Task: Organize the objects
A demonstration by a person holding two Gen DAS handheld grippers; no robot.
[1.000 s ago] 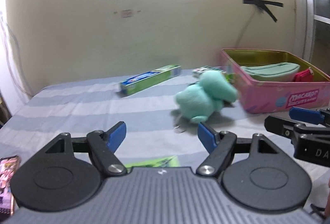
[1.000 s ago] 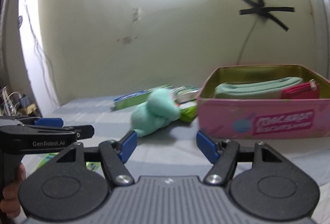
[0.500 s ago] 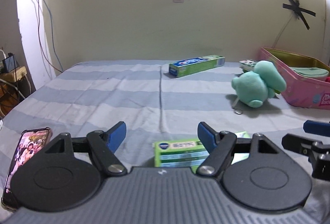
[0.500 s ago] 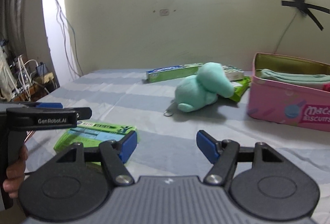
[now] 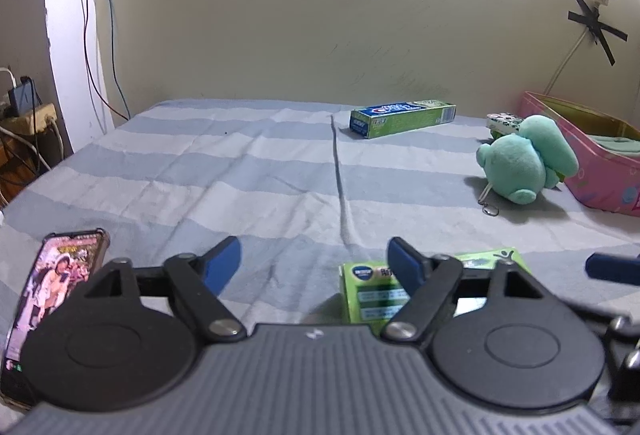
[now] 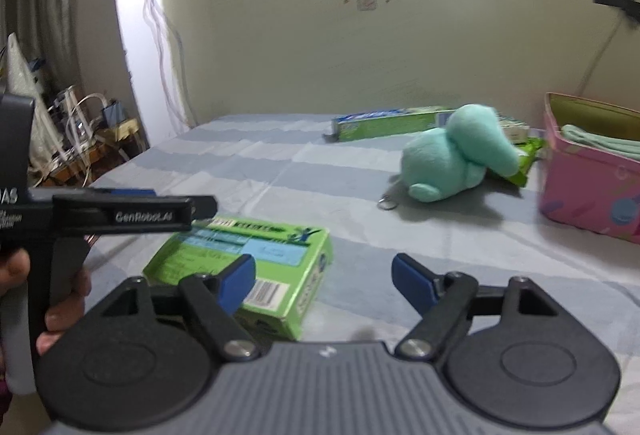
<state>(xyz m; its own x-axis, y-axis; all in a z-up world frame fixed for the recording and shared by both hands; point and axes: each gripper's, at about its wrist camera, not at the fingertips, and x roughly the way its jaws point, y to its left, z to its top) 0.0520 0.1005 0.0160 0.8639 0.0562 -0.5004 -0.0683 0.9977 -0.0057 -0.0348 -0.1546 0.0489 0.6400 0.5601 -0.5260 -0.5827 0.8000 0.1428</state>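
Fuzzy plush toy, glossy cardboard box, seemingly metal pink tin, matt striped cloth sheet.

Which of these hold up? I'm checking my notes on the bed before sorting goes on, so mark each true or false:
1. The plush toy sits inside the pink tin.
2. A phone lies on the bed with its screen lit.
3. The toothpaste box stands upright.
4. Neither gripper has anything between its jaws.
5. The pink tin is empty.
1. False. The teal plush toy lies on the striped bed, beside the pink tin.
2. True. The phone shows a lit picture.
3. False. The toothpaste box lies flat near the wall.
4. True. The left gripper and right gripper hold nothing; their jaws are opening.
5. False. A folded green cloth lies in it.
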